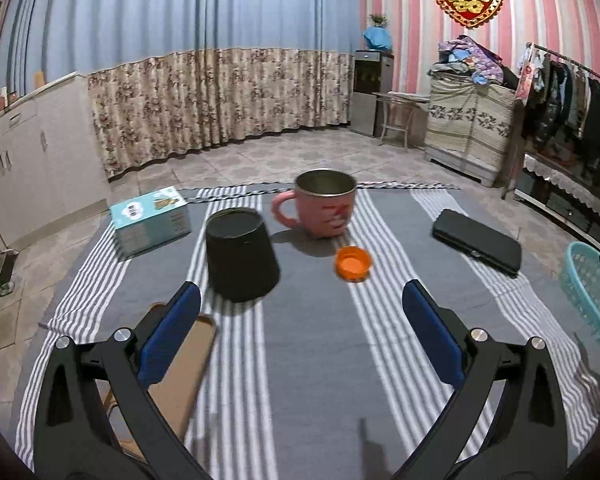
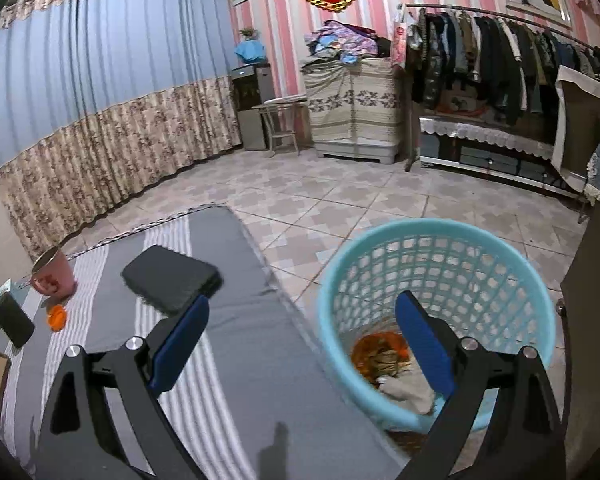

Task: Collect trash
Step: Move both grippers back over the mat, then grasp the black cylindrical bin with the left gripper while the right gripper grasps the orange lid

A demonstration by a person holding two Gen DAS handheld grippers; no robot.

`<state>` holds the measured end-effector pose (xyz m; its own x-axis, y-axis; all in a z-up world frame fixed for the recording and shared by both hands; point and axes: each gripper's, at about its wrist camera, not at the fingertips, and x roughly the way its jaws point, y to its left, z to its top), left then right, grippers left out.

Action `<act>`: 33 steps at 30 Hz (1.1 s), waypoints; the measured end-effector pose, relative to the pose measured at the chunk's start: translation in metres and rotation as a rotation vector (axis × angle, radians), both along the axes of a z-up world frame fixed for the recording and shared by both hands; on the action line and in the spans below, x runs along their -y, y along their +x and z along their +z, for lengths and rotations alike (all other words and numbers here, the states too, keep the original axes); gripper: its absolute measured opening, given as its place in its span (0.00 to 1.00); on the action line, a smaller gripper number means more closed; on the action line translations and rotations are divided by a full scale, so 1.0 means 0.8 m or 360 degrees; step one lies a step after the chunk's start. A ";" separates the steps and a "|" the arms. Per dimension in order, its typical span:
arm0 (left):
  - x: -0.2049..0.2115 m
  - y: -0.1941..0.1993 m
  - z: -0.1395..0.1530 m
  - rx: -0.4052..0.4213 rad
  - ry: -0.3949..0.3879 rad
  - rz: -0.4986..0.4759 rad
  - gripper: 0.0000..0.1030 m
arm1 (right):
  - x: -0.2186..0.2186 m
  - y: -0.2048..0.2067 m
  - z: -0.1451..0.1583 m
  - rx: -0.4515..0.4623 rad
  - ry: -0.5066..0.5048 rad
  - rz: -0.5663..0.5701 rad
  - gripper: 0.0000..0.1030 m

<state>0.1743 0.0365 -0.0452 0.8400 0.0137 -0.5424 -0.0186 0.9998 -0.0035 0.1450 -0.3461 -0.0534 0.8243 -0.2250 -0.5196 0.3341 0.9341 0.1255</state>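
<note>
An orange bottle cap (image 1: 353, 263) lies on the striped cloth, ahead of my open left gripper (image 1: 300, 300). A black cup (image 1: 241, 254) stands upside down just beyond the left finger, and a brown cardboard piece (image 1: 180, 364) lies partly under that finger. My right gripper (image 2: 302, 318) is open and empty over the table's right edge, its right finger above the turquoise basket (image 2: 440, 236). The basket holds an orange wrapper (image 2: 376, 350) and crumpled white paper (image 2: 408, 390). The right wrist view also catches the cap (image 2: 57, 317) and the black cup (image 2: 14, 322) far left.
A pink mug (image 1: 324, 208), a light blue box (image 1: 152, 220) and a black case (image 1: 478, 246) sit on the table (image 1: 320, 360). In the right wrist view the black case (image 2: 171, 278) lies near the left finger. A dark cabinet (image 2: 592, 320) stands right of the basket.
</note>
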 end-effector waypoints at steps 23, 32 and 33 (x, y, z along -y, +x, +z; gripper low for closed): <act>-0.073 0.081 -0.020 -0.0181 -0.0054 0.0104 0.95 | -0.143 0.082 -0.012 -0.0204 -0.0123 0.0424 0.90; -0.085 0.148 -0.045 -0.0312 -0.0174 0.0047 0.94 | -0.221 0.131 -0.039 -0.0356 -0.0096 0.0598 0.90; -0.084 0.151 -0.046 -0.0299 -0.0177 0.0040 0.91 | -0.227 0.134 -0.040 -0.0361 -0.0104 0.0605 0.90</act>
<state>0.2952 0.1038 -0.0818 0.7241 -0.0355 -0.6888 -0.0541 0.9927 -0.1080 0.2520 -0.1647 -0.0856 0.7218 0.0334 -0.6913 -0.0222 0.9994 0.0251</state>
